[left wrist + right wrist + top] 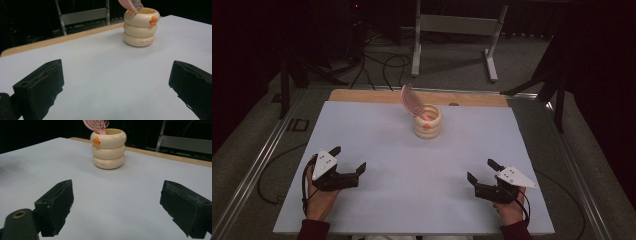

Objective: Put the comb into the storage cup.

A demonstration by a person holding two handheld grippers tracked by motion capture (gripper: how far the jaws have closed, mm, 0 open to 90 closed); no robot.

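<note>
- Left hand-held gripper (346,159) and right hand-held gripper (481,170): both released, empty, low over the near bench (377,145).
- Cream ringed cup (427,123) stands far-centre; pink brush (411,99) leans out of it.
- Risk: a pull on the tilted brush could tip the light cup.

White-covered table (377,140); cream ringed cup (427,125) standing toward far edge.

Brush (410,99) in cup (428,125), cup mid-table toward far edge of table (362,145)
</note>
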